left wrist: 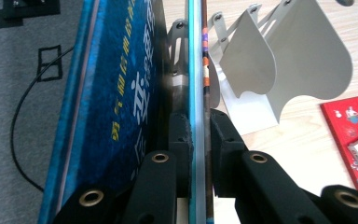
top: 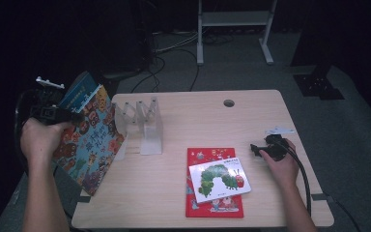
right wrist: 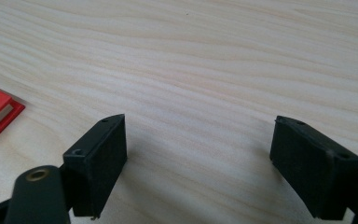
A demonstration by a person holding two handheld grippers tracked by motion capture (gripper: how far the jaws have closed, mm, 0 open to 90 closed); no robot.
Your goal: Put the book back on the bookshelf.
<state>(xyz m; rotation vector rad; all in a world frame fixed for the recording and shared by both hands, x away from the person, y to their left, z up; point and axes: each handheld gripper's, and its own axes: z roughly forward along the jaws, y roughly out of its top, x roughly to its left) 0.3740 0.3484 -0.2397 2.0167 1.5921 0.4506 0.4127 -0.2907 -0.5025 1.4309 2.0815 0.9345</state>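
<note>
your left tongs (left wrist: 198, 140) are clamped on the edge of a thin picture book (top: 91, 140) held upright off the tabletop's (top: 174, 203) left edge, just beside the white rack (top: 142, 123); keep the book vertical and line its spine up with a rack slot before easing it in. your right tongs (right wrist: 198, 158) stand wide and empty over bare wood near the red book (top: 215, 205). the left gripper view shows a blue book (left wrist: 116, 93) pressed against the held one, while the high view shows the colourful cover.

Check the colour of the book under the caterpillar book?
Red book, clearest in the high view, lying under the white caterpillar book.
</note>
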